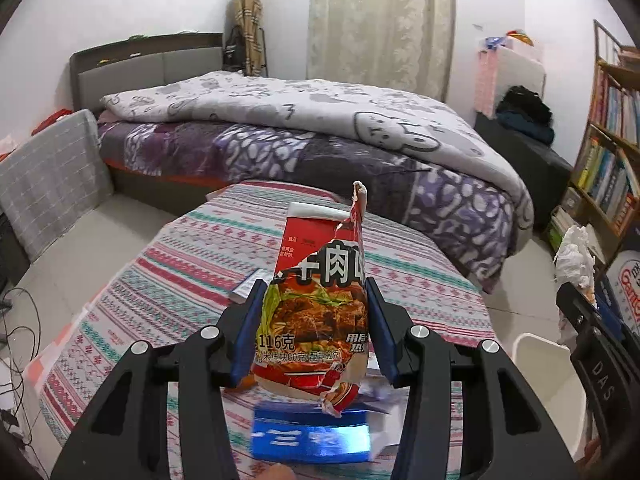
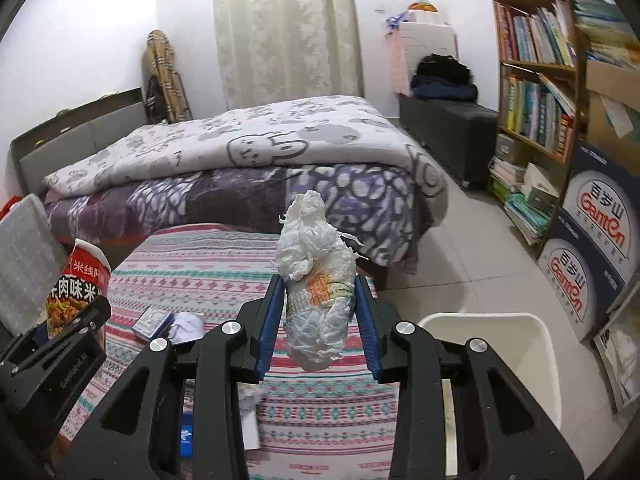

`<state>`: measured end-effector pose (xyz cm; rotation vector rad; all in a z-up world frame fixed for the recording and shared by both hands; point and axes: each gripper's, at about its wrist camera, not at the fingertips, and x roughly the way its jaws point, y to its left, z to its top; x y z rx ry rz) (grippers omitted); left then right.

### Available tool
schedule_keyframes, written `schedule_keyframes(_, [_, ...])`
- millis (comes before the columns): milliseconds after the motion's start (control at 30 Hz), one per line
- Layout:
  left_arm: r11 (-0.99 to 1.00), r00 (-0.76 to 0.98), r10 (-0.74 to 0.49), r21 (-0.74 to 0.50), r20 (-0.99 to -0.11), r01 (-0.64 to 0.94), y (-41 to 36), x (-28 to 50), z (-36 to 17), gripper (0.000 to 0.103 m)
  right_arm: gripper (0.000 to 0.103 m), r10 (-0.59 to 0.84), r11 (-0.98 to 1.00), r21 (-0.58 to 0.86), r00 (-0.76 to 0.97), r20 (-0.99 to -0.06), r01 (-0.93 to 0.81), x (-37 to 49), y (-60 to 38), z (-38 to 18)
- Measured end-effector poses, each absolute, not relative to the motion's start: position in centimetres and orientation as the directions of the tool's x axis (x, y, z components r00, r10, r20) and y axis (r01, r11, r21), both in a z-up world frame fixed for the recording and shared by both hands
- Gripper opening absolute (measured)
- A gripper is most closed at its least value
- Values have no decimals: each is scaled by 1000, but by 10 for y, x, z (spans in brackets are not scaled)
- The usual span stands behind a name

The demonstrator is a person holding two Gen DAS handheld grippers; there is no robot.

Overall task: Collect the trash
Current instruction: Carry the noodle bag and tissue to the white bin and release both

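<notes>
Below both grippers lies the worktop (image 1: pixel 192 264) in its striped cloth, with a white bin (image 2: pixel 500 344) just right of the right gripper (image 2: pixel 320 312). There the left gripper (image 1: pixel 316 328) pinches a torn red noodle packet (image 1: pixel 320 292) upright, while the right one pinches a crumpled tissue wad (image 2: pixel 320 280).

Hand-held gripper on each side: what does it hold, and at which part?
Left hand-held gripper clamps the torn red noodle packet across its lower half. Right hand-held gripper clamps the crumpled tissue wad around its middle.
</notes>
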<state>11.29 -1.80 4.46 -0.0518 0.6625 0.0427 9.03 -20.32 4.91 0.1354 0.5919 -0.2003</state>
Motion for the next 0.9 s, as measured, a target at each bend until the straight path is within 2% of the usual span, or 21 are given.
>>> schedule_keyframes(300, [999,789,-32,-23,-614,22,-62,107,42,48,34,-213,943,91,791,-573,320,77,-252,53])
schedule_keyframes(900, [982,771,-134,21,-623,187,-139,94,34,48,34,-280,849,174,704,-653,500,53,-338,37])
